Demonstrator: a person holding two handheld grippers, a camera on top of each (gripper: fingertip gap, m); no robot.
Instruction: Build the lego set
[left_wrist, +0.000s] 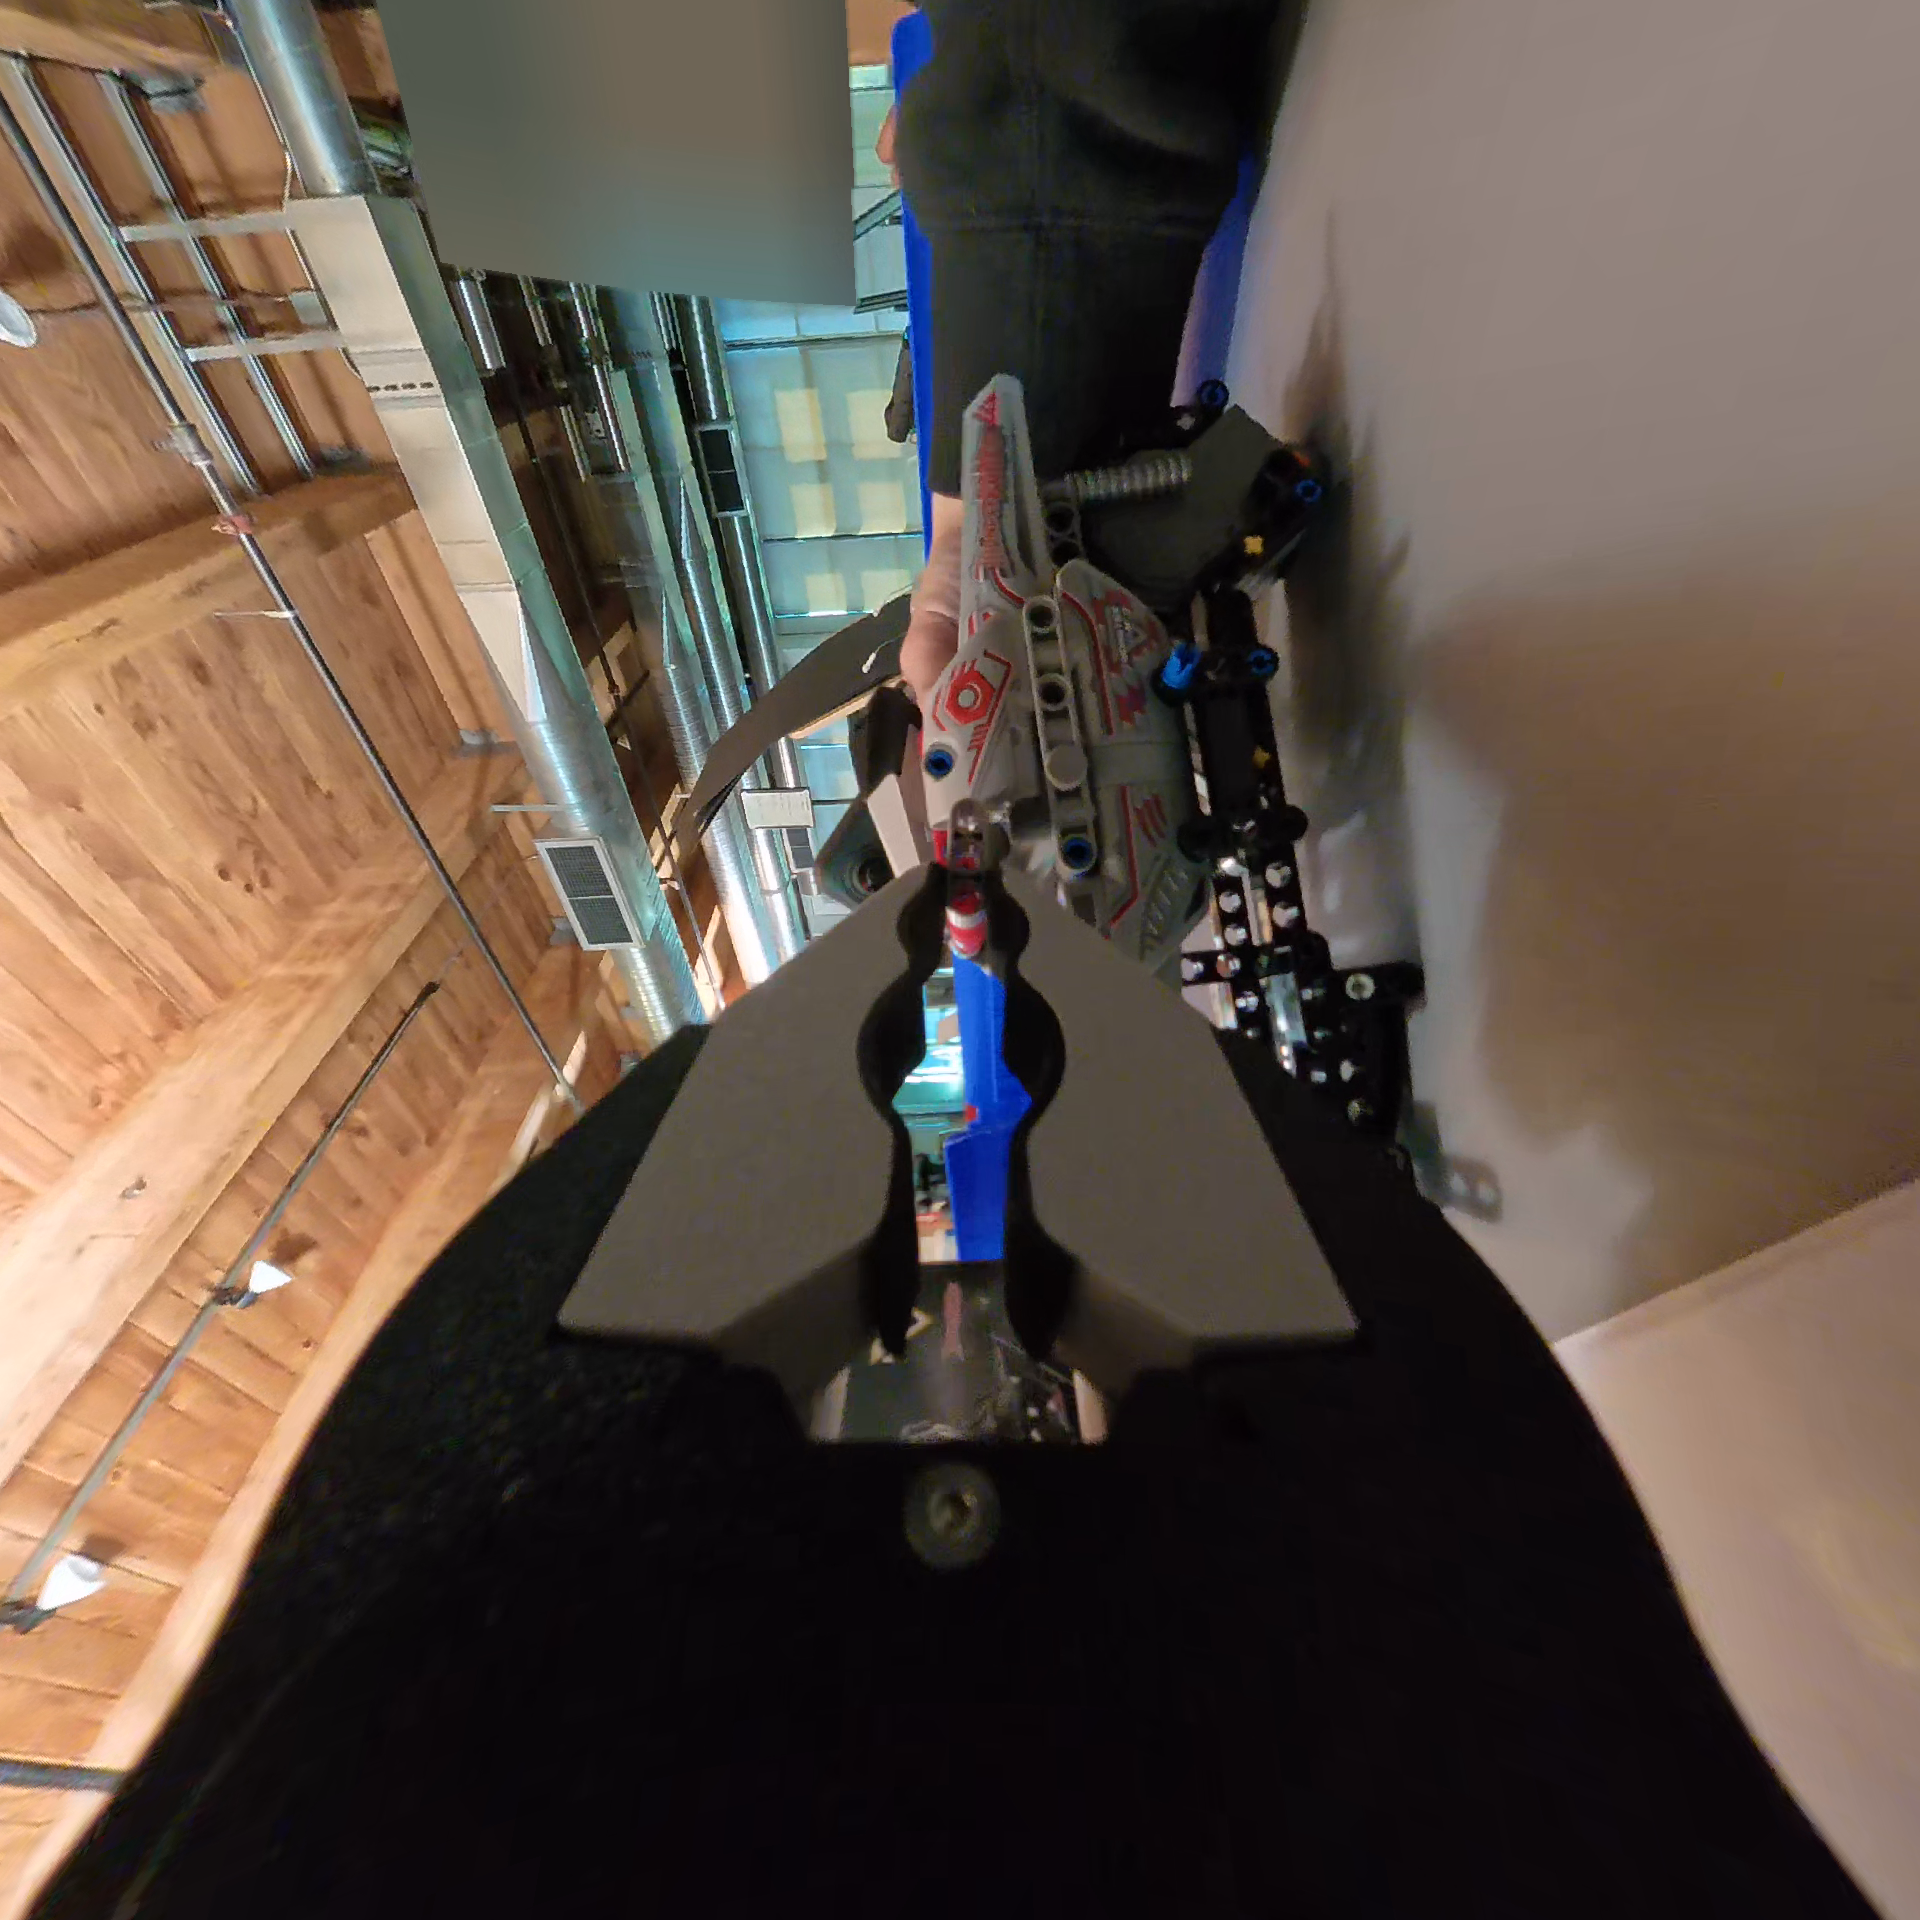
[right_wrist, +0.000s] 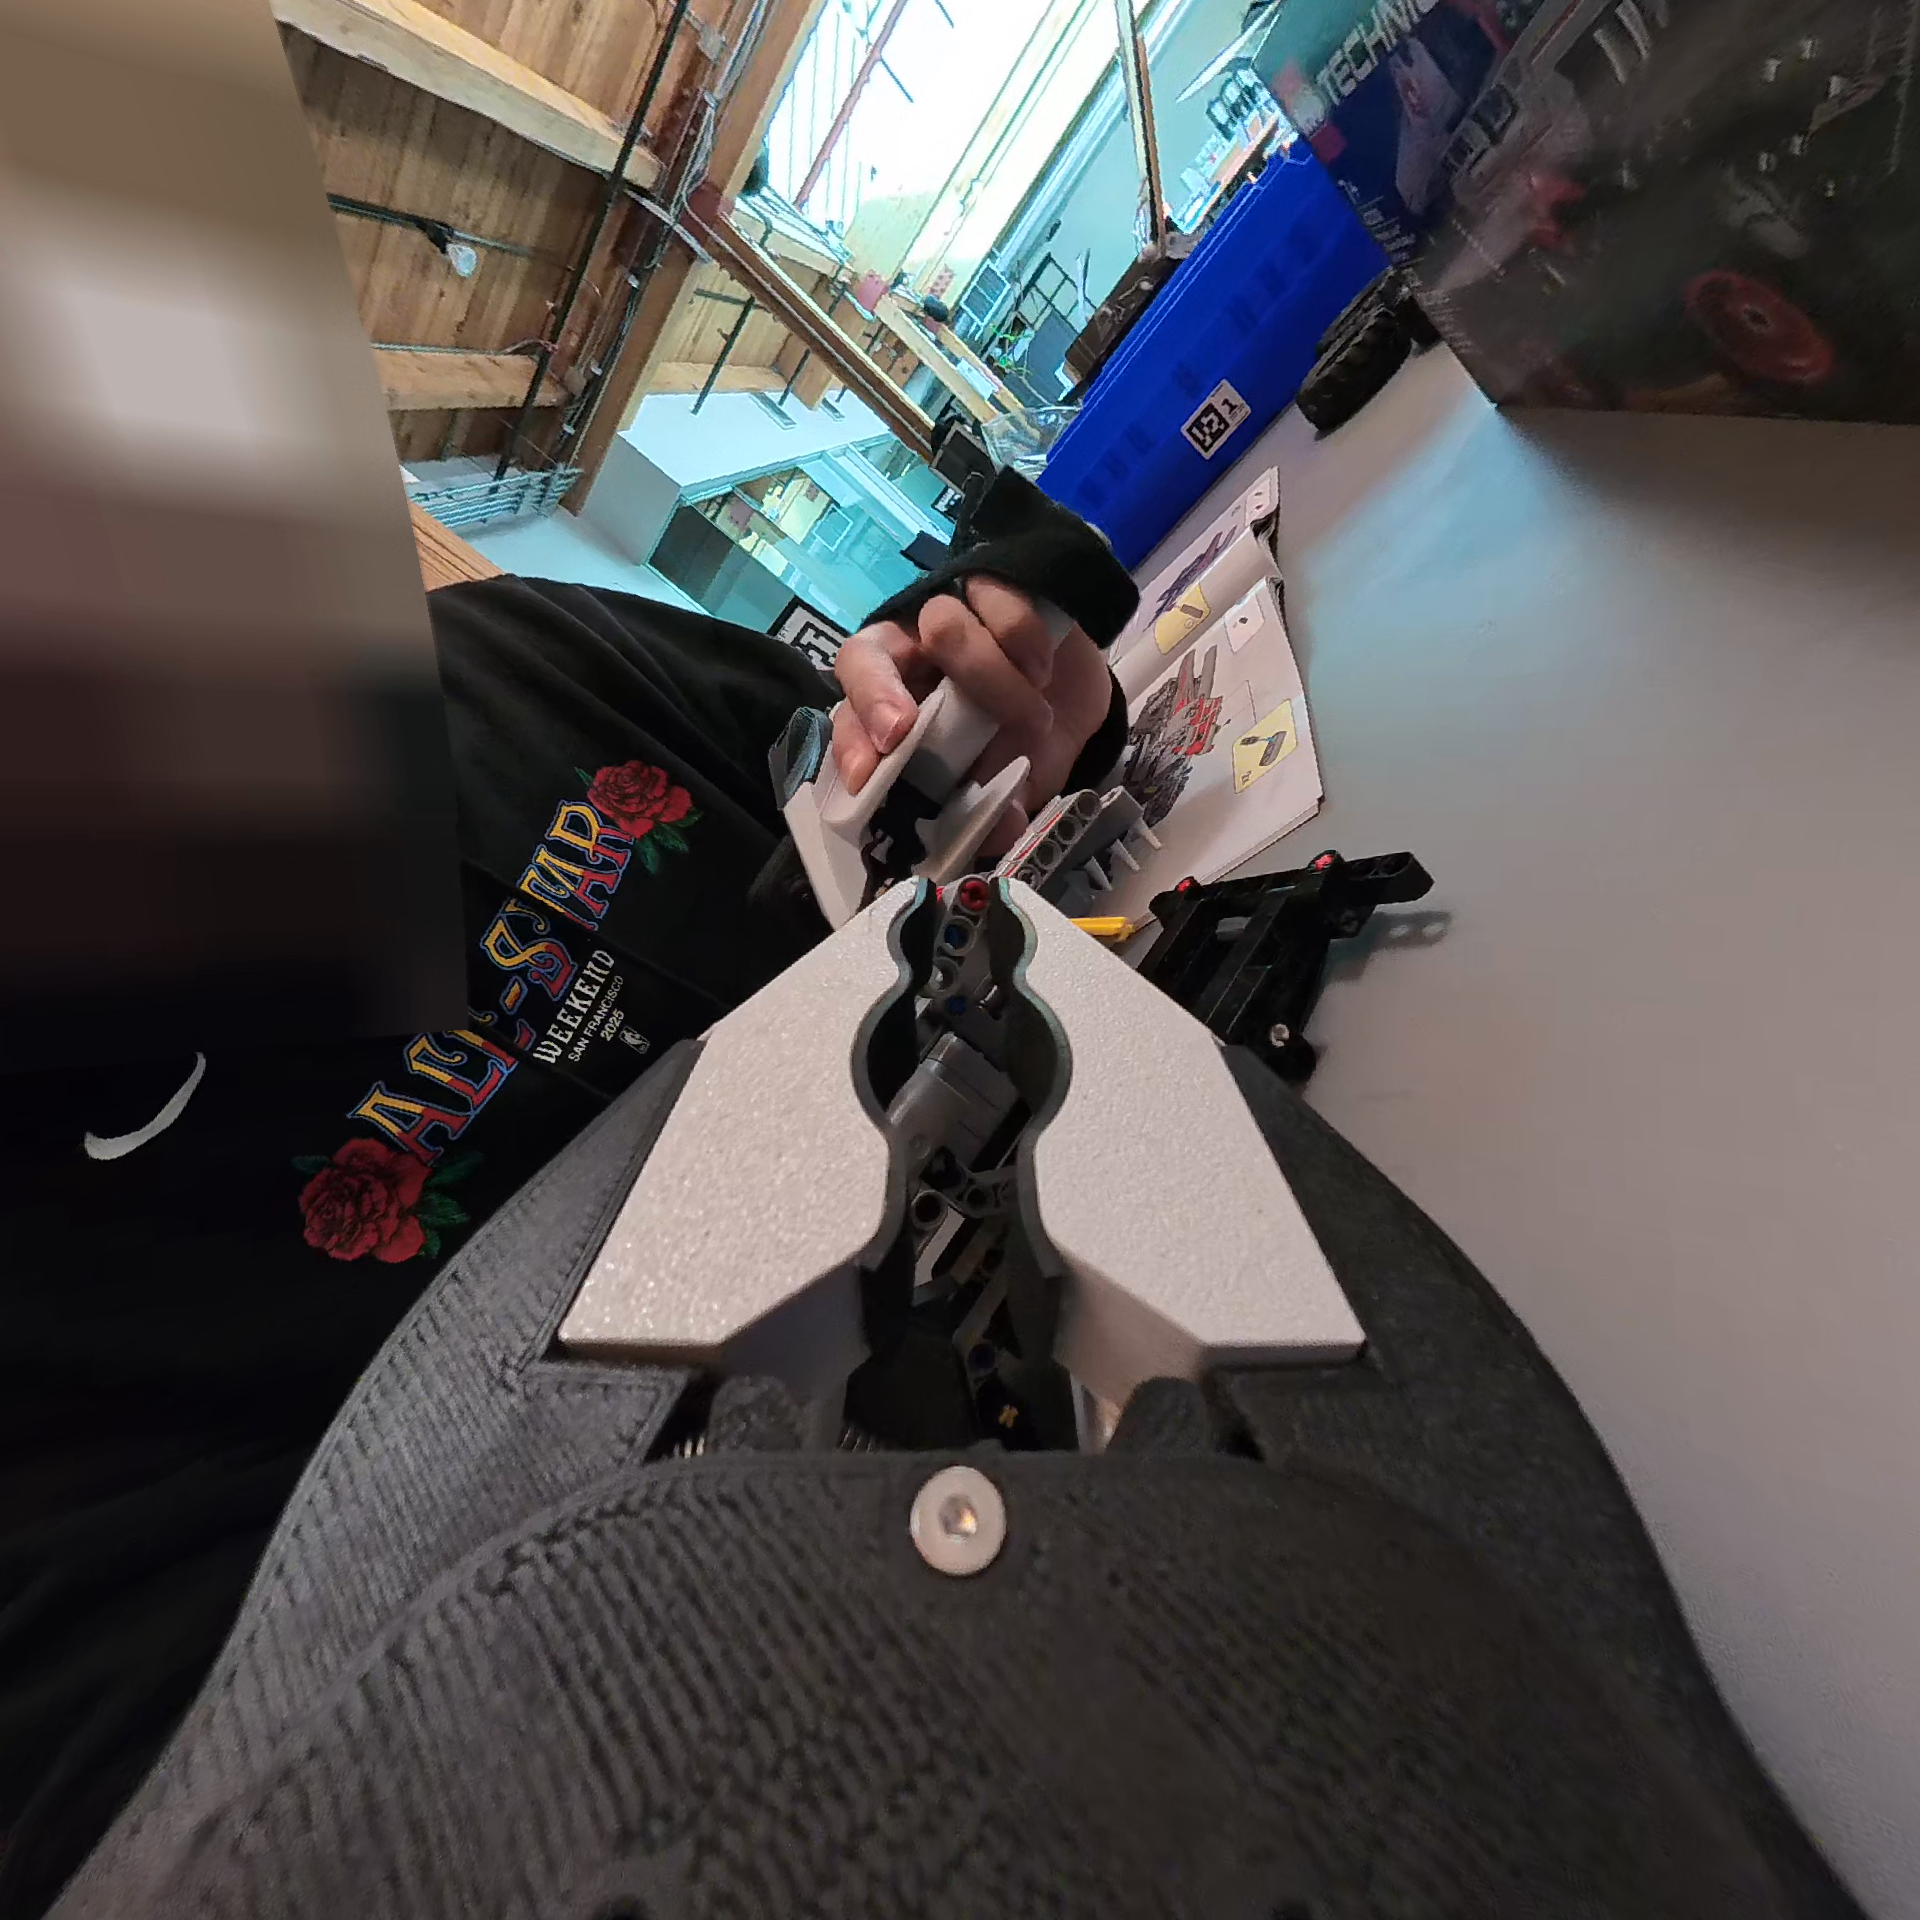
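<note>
The Lego Technic model (left_wrist: 1081, 727), grey panels with red markings on a black beam frame, sits at twelve to one o'clock from the left claw (left_wrist: 966, 894), with the white tabletop (left_wrist: 1662, 727) at its three o'clock side in this rolled view. The left claw is closed on a small red pin (left_wrist: 966, 920) whose far end meets the lower edge of the grey panel. Beyond the model, at eleven o'clock, a hand (left_wrist: 930, 613) in a dark sleeve holds the other tool.

In the right wrist view, the right claw (right_wrist: 971, 899) is clamped on a grey and black part of the Lego assembly (right_wrist: 961, 1081), which runs back between its fingers (right_wrist: 790, 1122) toward the camera; a red pin end (right_wrist: 971, 889) shows at the tips. Just past it, at twelve o'clock, a hand (right_wrist: 977, 675) with a black strap grips the white handle of the other tool. At one to two o'clock a black Lego frame (right_wrist: 1268, 945) lies on the tabletop (right_wrist: 1610, 935), with an open instruction booklet (right_wrist: 1226, 727) just behind it. Farther off at one o'clock stand a blue bin (right_wrist: 1216, 384), a black tyre (right_wrist: 1361, 343) and the set's dark box (right_wrist: 1662, 208). At nine o'clock is a person's black printed sweatshirt (right_wrist: 520, 935).
</note>
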